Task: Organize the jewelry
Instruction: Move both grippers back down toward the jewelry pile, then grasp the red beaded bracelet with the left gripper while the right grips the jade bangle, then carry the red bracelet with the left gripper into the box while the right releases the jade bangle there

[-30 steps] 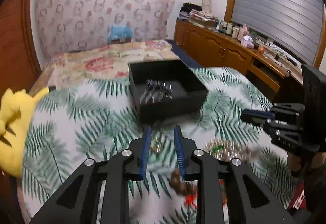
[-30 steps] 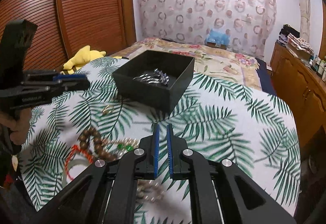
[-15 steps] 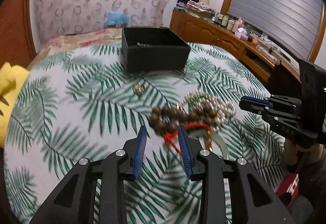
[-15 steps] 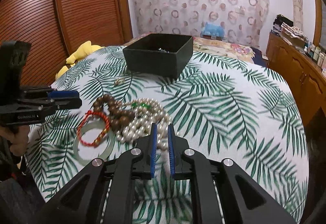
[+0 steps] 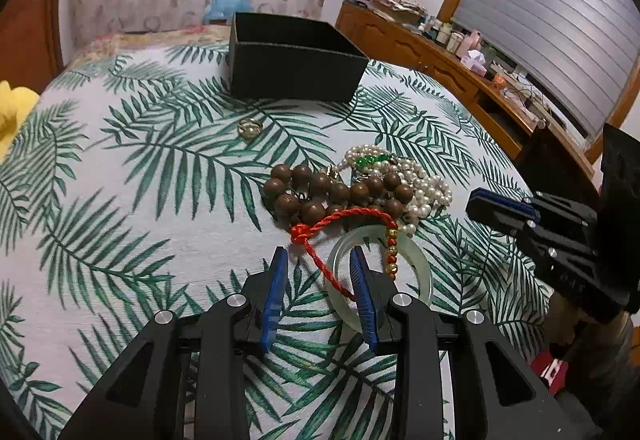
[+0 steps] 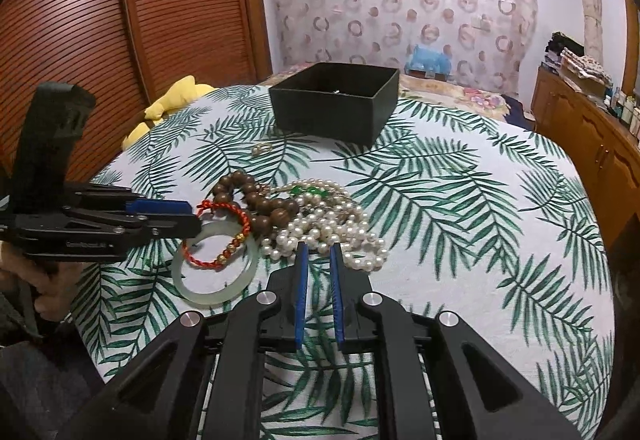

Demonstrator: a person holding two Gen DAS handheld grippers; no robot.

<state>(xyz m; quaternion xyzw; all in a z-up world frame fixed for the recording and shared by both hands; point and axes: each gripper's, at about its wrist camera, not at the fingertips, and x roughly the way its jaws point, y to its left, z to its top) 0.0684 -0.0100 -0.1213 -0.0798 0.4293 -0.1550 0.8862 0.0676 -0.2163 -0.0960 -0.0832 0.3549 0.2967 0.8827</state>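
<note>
A pile of jewelry lies on the palm-leaf tablecloth: a pale jade bangle (image 5: 420,264) (image 6: 218,290), a red cord bracelet (image 5: 340,218) (image 6: 232,240), brown wooden beads (image 5: 320,192) (image 6: 256,196) and a pearl necklace (image 5: 424,184) (image 6: 332,232) with green beads. A gold ring (image 5: 249,128) (image 6: 262,149) lies apart, toward the black box (image 5: 292,62) (image 6: 336,102). My left gripper (image 5: 318,260) (image 6: 192,218) is open, its jaws straddling the red cord and the bangle's near rim. My right gripper (image 6: 319,252) (image 5: 476,200) is slightly open and empty, just before the pearls.
A yellow plush toy (image 6: 172,102) (image 5: 12,112) lies at the table's left edge. A bed (image 6: 460,90) and a patterned curtain stand behind the box. A wooden dresser (image 5: 420,48) with clutter runs along the right wall.
Both grippers have dropped lower and moved in on the jewelry pile. My left gripper's jaws have come around the red cord and bangle rim. The box now looks farther off.
</note>
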